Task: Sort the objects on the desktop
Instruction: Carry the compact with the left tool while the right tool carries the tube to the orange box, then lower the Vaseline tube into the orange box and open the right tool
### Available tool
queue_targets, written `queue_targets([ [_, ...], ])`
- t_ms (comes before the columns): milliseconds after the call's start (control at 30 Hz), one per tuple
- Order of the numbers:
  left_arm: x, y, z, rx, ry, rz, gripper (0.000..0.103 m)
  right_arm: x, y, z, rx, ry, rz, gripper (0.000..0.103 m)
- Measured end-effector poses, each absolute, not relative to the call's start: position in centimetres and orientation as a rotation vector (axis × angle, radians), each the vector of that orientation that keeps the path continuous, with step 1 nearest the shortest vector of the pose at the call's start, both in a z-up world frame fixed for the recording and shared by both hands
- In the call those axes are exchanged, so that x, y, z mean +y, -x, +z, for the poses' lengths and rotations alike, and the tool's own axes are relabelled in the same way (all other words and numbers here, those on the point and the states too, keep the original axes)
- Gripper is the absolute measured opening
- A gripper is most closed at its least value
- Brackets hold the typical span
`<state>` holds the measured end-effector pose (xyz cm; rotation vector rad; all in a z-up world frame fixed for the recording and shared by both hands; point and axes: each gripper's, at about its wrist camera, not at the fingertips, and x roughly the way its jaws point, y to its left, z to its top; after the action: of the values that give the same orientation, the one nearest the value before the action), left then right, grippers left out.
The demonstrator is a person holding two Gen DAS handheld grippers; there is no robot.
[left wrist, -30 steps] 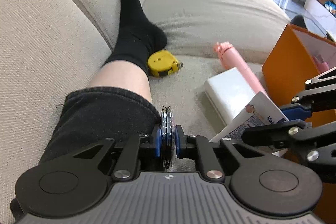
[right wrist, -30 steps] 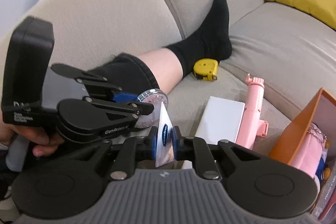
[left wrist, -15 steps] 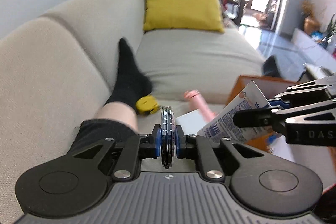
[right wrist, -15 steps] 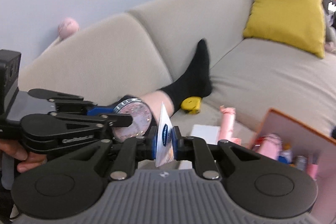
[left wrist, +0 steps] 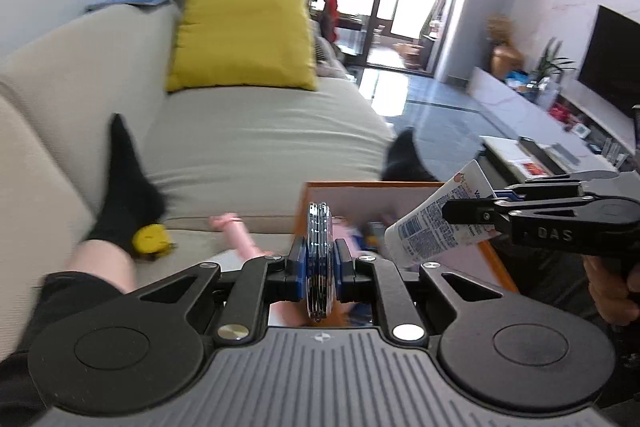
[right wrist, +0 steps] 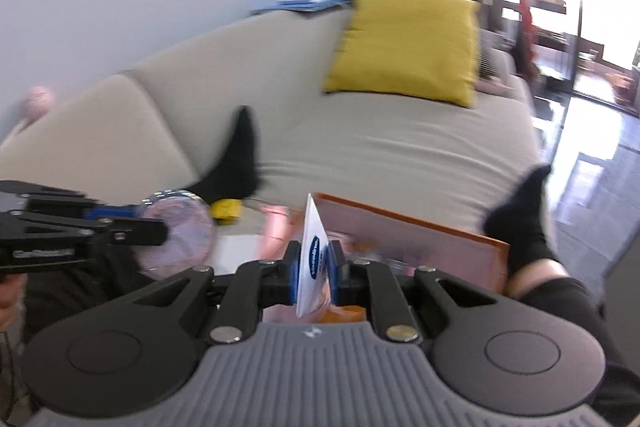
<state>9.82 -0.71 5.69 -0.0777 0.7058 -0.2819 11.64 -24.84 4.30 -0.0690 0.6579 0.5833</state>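
My left gripper (left wrist: 319, 263) is shut on a round compact mirror (left wrist: 319, 259), held edge-on above the sofa; in the right wrist view the mirror (right wrist: 176, 227) shows its pink face at the left. My right gripper (right wrist: 314, 267) is shut on a white lotion tube (right wrist: 314, 259), which also appears at the right of the left wrist view as the tube (left wrist: 436, 219). Just beyond both grippers stands an orange box (left wrist: 400, 189) holding several small items. A pink bottle (left wrist: 238, 233), a yellow tape measure (left wrist: 150, 237) and a white box (right wrist: 236, 247) lie on the seat.
A person's legs in black socks (left wrist: 124, 195) rest on the beige sofa (left wrist: 260, 147), one foot (right wrist: 520, 215) beside the orange box. A yellow cushion (left wrist: 244, 39) leans at the far end. A low table and TV stand are off to the right.
Both grippers have risen and tilted up, still holding mirror and tube. The view swung from the seat items toward the orange box, which now lies straight ahead.
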Motion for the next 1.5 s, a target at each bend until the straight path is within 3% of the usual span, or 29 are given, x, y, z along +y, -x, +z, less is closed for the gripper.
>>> queue_targets([
  [667,-10.6,-16.1,-0.8,0.925,0.088,-0.558,0.015,-30.6,-17.5,0.2,0.763,0.049,0.420,0.015],
  [1100,-11.9,-17.0,-1.9,0.987,0.006,-0.602,0.015,-26.7,-23.8,-3.4,0.820,0.653,0.816,0.015],
  [1500,-13.1,-18.2,-3.5,1.049,-0.007,-0.635,0.015,-25.6,-24.2,-5.8,0.670,1.024,1.006,0.016],
])
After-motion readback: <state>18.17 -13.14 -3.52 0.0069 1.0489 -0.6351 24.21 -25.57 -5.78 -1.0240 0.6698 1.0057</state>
